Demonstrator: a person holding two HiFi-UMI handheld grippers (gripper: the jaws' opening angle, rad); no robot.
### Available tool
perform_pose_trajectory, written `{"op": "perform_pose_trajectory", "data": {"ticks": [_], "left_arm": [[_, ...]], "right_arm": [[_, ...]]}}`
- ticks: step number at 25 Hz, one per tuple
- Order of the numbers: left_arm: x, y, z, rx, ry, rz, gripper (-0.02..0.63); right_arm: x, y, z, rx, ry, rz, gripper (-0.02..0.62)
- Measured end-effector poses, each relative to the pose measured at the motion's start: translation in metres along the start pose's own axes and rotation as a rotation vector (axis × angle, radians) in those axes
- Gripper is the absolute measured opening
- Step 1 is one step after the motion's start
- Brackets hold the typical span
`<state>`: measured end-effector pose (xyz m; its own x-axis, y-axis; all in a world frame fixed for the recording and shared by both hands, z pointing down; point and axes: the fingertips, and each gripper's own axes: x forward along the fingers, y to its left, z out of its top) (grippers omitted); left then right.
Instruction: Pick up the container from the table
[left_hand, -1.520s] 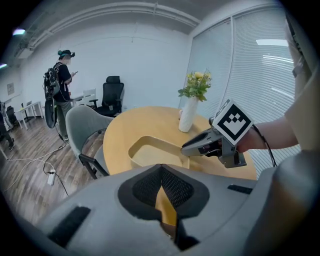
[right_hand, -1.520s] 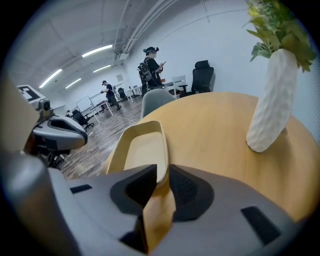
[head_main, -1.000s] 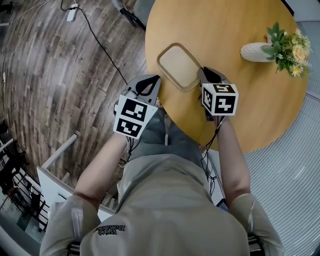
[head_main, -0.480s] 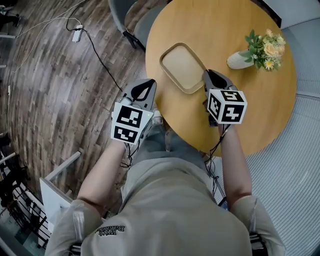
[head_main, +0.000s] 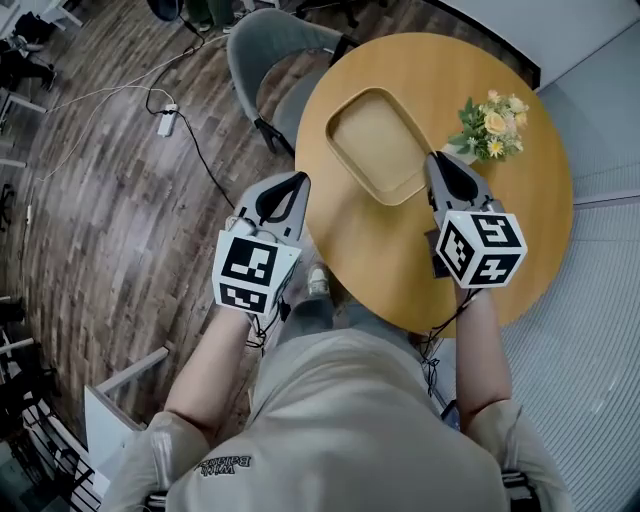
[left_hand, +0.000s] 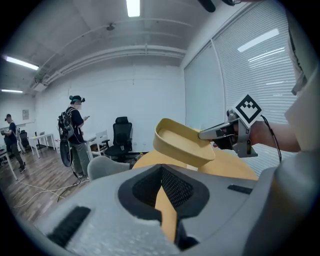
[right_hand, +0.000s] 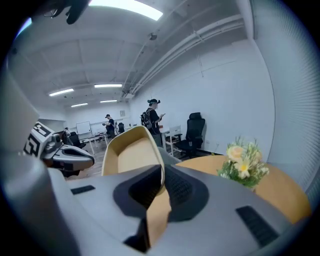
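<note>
Right claw (head_main: 438, 158) is pinched on the container (head_main: 375, 145) rim, holding it tilted off the counter (head_main: 400, 250); left claw (head_main: 295, 180) is closed, empty, well apart. Looks light, stiff and slick. The thin rim is the only hold, so a one-edge pinch may pivot.

An open-plan office: a black swivel chair (left_hand: 121, 136) at the centre of the left gripper view, strip lights (left_hand: 133, 7) along its top, window blinds (left_hand: 250, 75) at its right, a whiteboard (right_hand: 83, 127) middle left of the right gripper view.
</note>
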<state>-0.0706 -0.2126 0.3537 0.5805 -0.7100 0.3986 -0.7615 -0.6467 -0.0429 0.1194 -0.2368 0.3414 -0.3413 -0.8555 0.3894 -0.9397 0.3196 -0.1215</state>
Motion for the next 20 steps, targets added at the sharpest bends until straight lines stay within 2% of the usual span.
{"op": "perform_pose_trajectory", "data": {"ticks": [8,16,20], "left_arm": [[-0.038,-0.001,0.072,0.107,-0.141,0.028,0.02],[-0.066,0.001,0.111,0.13,-0.239,0.057,0.02],[-0.073,-0.008,0.12,0.105,-0.261,0.055,0.02]], "right_arm": [[-0.059,0.006,0.076,-0.035,-0.212,-0.03,0.04],[-0.104,0.024,0.118,-0.093,-0.332,-0.039,0.041],[-0.117,0.029,0.122,-0.113,-0.361,-0.053,0.041]]}}
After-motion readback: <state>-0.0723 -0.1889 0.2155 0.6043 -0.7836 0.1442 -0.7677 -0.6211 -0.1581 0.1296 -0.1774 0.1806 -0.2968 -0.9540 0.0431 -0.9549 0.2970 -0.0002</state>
